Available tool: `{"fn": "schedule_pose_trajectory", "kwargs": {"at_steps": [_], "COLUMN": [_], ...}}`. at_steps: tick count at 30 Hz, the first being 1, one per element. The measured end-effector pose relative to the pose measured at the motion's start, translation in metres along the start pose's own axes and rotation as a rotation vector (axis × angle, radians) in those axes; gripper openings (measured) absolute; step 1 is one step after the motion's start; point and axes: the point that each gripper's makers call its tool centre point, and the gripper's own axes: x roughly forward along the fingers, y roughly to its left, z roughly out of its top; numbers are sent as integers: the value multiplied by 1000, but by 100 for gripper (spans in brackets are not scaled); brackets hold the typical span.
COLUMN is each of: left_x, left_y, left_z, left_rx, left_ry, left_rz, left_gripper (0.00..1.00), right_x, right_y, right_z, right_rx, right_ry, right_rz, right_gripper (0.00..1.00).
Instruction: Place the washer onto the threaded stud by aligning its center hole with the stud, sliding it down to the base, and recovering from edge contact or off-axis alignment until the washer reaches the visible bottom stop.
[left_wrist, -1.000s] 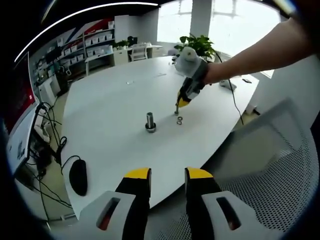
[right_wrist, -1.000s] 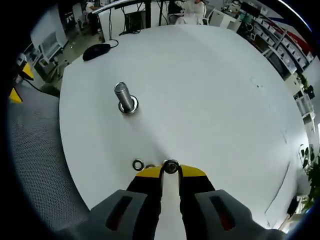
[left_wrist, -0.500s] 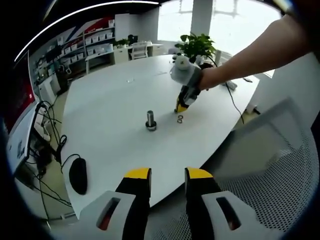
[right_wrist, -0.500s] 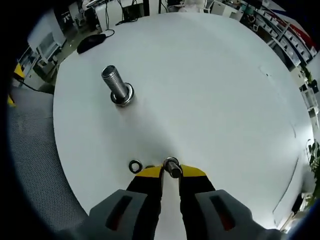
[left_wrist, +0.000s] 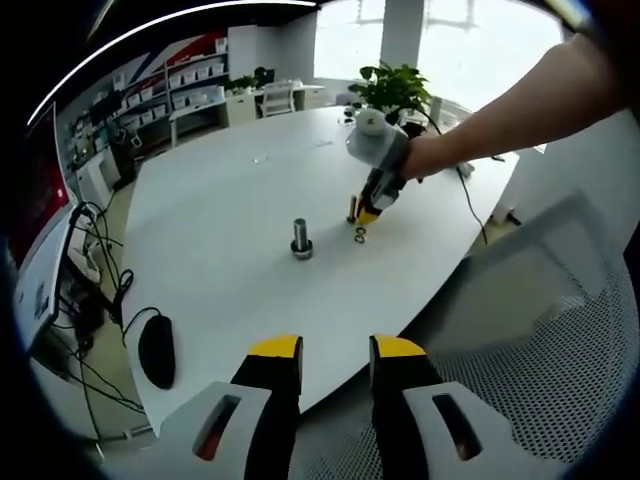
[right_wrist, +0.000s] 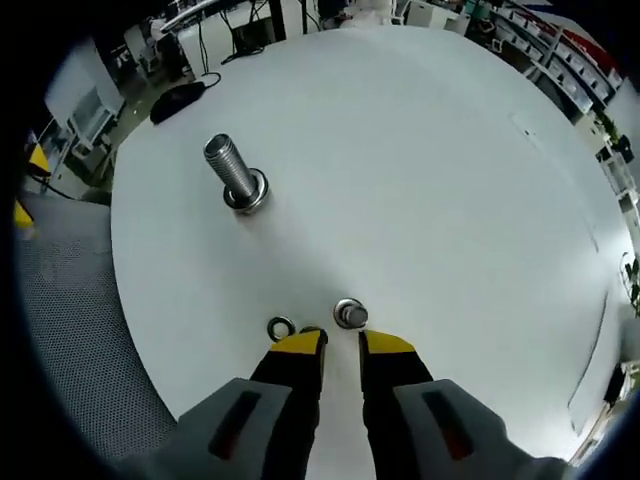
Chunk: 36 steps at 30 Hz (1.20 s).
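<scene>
An office or meeting room is shown. A large white table (left_wrist: 230, 200) is seen, with a mesh chair (left_wrist: 560, 330) beside it and a computer mouse (left_wrist: 156, 352) on it. Shelves with boxes (left_wrist: 185, 85), a potted plant (left_wrist: 392, 85) and bright windows (left_wrist: 460, 45) are seen behind.

Daylight poured in from the windows (left_wrist: 440, 40) at the upper right of the left gripper view, blown out to near white, and a ceiling light strip (left_wrist: 170, 25) arced across the upper left. The white table (left_wrist: 220, 230) was bright and evenly lit, with only soft, short shadows under the small metal parts at the frame's centre. In the right gripper view the table (right_wrist: 430, 190) was almost glaring, detail washed pale. Fisheye bending curved every edge, and straight lines bowed hard near the borders. Far shelves (left_wrist: 190, 85) at upper left were soft and slightly blurred; the centres stayed sharp.
</scene>
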Motion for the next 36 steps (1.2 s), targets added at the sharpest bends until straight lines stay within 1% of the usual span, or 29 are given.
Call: {"fn": "schedule_pose_trajectory", "kwargs": {"at_steps": [2,3,4,6,8,10,15,17,18,19,20,21,22,24,26,27,29,30,31,32,34,35,36], "left_x": [0,0,0,0,0,0,0,-1,-1,-1,-1,-1,-1,-1,-1,-1,-1,-1,-1,-1,-1,-1,-1], "left_y": [0,0,0,1,1,2,2,2,2,2,2,2,3,3,3,3,3,3,3,3,3,4,4], "left_z": [0,0,-1,-1,-1,-2,-2,-2,-2,-2,-2,-3,-3,-3,-3,-4,-4,-4,-4,-4,-4,-4,-4], "left_rx": [2,2,3,6,4,5,6,8,9,9,9,9,9,10,10,12,15,15,14,14,13,14,14], "left_ry": [0,1,4,6,5,7,9,11,11,11,12,12,13,13,15,16,19,20,21,21,22,22,22], "left_rz": [1,2,2,4,5,9,11,11,11,12,13,14,16,17,16,16,16,17,17,16,17,17,17], "left_gripper": [25,25,25,25,25,25,25,25,25,24,24,24,24,24,24,24,24,24,24,24,24,24,24], "right_x": [3,5,7,-1,5,-1,1,3,7,4,-4,-5,-4,-1,12,6,-1,-2,5,9,-1,-2,-3], "right_y": [-6,-5,-4,9,6,14,7,-1,-9,-8,-1,0,0,-1,-12,-5,2,2,-5,-9,1,5,7], "right_z": [1,0,-1,-2,-2,-2,-4,-9,-11,-12,-15,-15,-12,-14,-16,-15,-15,-15,-15,-15,-16,-16,-16], "right_rx": [40,50,59,57,55,57,54,49,51,57,67,73,79,79,60,40,52,54,53,27,-88,-106,-85], "right_ry": [-17,-15,-5,-5,-1,-3,1,10,13,15,15,5,-19,-11,3,0,2,1,3,6,19,22,27], "right_rz": [8,11,15,13,8,9,4,-1,-5,-8,-9,-6,0,6,14,6,7,8,10,14,7,6,4], "right_gripper": [18,18,19,19,19,19,18,18,18,18,18,18,18,18,18,18,18,17,16,16,16,16,16]}}
